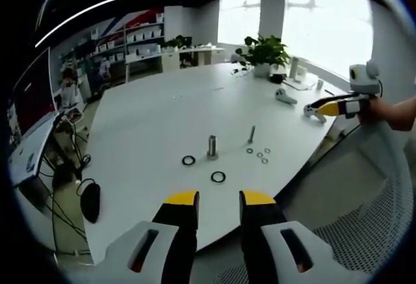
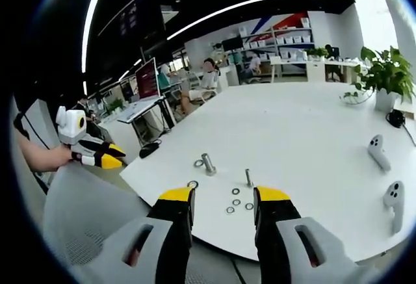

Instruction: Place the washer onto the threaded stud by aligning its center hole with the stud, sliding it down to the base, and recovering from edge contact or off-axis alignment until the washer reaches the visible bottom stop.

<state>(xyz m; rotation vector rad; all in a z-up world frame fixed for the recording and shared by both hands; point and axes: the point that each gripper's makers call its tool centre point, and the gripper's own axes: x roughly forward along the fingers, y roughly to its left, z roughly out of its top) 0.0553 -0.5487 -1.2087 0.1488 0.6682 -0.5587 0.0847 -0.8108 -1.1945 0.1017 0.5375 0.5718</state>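
On the white table (image 1: 162,115) stand a thick stud (image 1: 212,147) and a thinner threaded stud (image 1: 251,134). Two black rings (image 1: 188,160) (image 1: 218,177) lie near the thick stud, and several small washers (image 1: 261,154) lie by the thin one. My left gripper (image 1: 218,201) is open and empty, back from the table's near edge. The right gripper view shows the same studs (image 2: 208,163) (image 2: 247,177), a ring (image 2: 198,163) and the small washers (image 2: 236,201). My right gripper (image 2: 223,199) is open and empty. Each gripper appears in the other's view, held in a hand (image 1: 341,106) (image 2: 91,152).
A potted plant (image 1: 264,54) and small items stand at the table's far end. Two white controllers (image 2: 378,152) (image 2: 392,196) lie on the table. A black mouse (image 1: 90,201) sits at a table edge. A mesh chair (image 2: 84,219) stands below the grippers. Desks, monitors and people are behind.
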